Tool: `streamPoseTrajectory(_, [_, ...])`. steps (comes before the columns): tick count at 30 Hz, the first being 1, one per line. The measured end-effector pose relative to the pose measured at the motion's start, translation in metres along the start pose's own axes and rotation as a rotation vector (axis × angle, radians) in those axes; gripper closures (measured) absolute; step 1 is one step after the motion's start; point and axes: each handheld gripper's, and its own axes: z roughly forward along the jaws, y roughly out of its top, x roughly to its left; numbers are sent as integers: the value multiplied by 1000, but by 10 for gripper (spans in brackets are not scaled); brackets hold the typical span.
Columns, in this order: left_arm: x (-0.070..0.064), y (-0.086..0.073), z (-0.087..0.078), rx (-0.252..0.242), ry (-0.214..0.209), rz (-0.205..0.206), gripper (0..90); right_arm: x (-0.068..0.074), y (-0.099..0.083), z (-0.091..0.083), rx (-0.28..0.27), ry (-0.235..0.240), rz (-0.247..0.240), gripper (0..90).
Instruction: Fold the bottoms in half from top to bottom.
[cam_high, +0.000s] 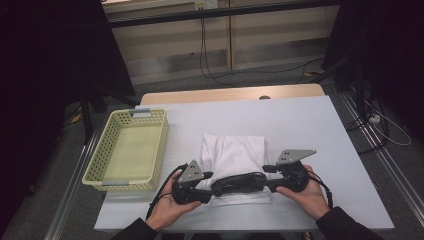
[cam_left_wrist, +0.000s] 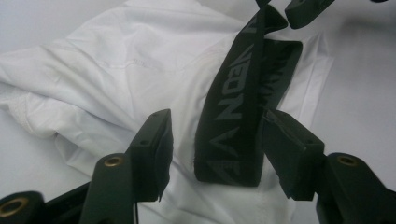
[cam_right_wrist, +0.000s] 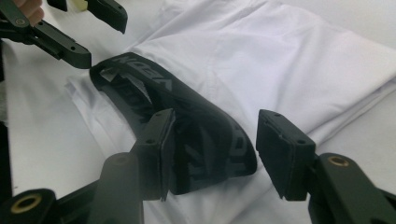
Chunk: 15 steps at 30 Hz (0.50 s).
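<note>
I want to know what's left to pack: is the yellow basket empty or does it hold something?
Empty. In the high view the yellow basket shows only its bare floor, and the white garment lies on the table beside it.

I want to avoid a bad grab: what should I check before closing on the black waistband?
1. Left claw open around the black waistband: ok.
2. Right claw open around the band's other end: ok.
3. White fabric lies flat on the table: ok.
4. Pads would miss the white fabric beneath: cannot tell.
5. Basket stands apart from both hands: ok.
</note>
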Motion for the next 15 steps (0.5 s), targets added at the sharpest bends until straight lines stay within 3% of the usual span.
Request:
streamPoseTrajectory(4, [-3, -1, 3, 16, 0, 32, 525, 3, 5, 4, 8, -30, -40, 475])
streamPoseTrajectory(7, [-5, 0, 2, 17, -12, 51, 611, 5, 8, 4, -6, -11, -50, 501])
streamPoseTrajectory(9, [-5, 0, 3, 33, -9, 63, 634, 6, 6, 8, 17, 4, -61, 513])
streamPoseTrajectory(11, [-6, -1, 5, 50, -9, 76, 686, 9, 5, 12, 48, 4, -79, 602])
streamPoseTrajectory(15, [-9, -3, 8, 71, -23, 99, 727, 14, 1, 21, 111, 23, -118, 622])
